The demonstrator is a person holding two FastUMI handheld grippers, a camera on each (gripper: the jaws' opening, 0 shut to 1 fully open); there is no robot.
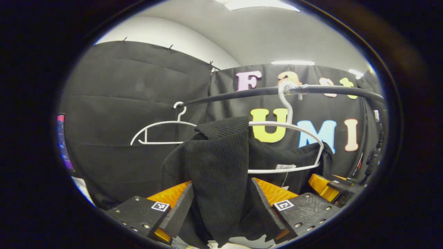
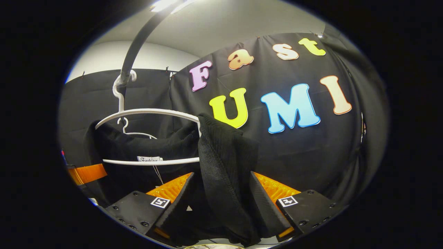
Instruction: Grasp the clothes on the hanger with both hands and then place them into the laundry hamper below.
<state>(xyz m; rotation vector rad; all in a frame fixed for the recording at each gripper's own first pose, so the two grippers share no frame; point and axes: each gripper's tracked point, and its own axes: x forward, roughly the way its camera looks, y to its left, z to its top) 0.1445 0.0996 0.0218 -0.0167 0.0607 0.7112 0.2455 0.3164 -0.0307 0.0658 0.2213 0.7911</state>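
Observation:
A black knitted garment [image 1: 218, 162] hangs on a white hanger [image 1: 294, 128] hooked over a dark rail [image 1: 328, 90]. In the left gripper view my left gripper [image 1: 221, 207] is shut on one shoulder of the garment, the cloth bunched between both fingers. In the right gripper view my right gripper [image 2: 221, 204] is shut on the other shoulder of the garment [image 2: 225, 155], which still drapes over the white hanger [image 2: 148, 112]. A white label [image 2: 149, 159] shows at the collar. The right gripper [image 1: 328, 188] also appears at the lower right of the left gripper view.
A second, bare white hanger [image 1: 155, 133] hangs farther along the rail. The rail [image 2: 135, 48] curves overhead in the right gripper view. Black cloth walls surround the booth. A lit screen edge [image 1: 62, 141] sits at far left.

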